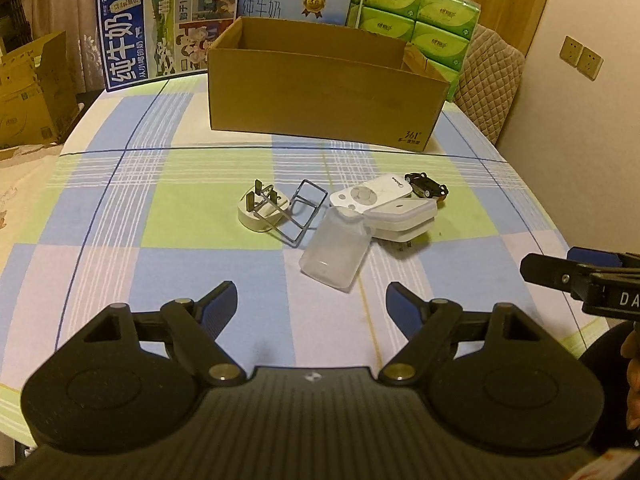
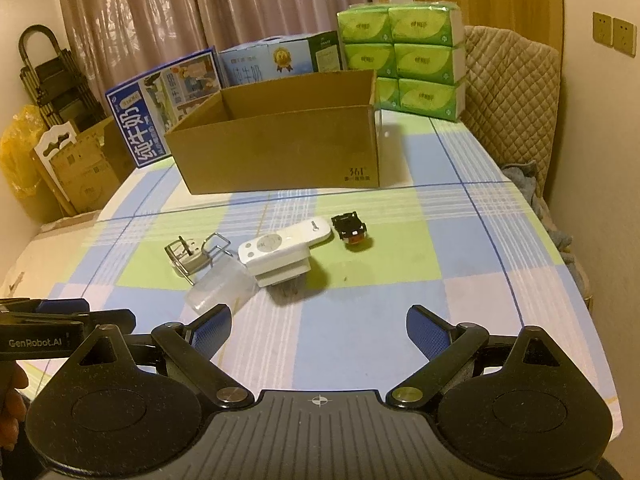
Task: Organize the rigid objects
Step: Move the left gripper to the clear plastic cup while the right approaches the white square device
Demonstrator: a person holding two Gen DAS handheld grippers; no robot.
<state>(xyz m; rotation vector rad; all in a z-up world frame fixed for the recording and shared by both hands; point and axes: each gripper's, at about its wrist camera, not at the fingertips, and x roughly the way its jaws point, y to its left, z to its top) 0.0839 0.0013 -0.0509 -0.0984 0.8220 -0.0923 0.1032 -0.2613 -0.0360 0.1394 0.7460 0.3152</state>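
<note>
A checked tablecloth (image 1: 120, 208) covers the table, and at twelve o'clock from both grippers an open cardboard box (image 1: 320, 96) stands well back, with milk cartons (image 1: 128, 32) and green tissue packs (image 1: 416, 12) behind it. Between box and grippers lies a small cluster: a clear plastic case (image 1: 336, 252) nearest, its long axis running from about seven to one o'clock in the left wrist view; touching it a white plug adapter (image 1: 404, 220) with a white remote (image 1: 370, 196) resting on top; a wire stand (image 1: 296, 212) leaning over a second white plug (image 1: 256, 210) at eleven o'clock; a toy car (image 1: 426, 186) farthest, at one o'clock. The left gripper (image 1: 310, 300) has its fingers spread wide and empty, the case just ahead at twelve o'clock, so it looks the nearer hand. The right gripper (image 2: 318, 326) is likewise spread and empty, the adapter ahead at eleven o'clock. The tangled wire stand may snag
</note>
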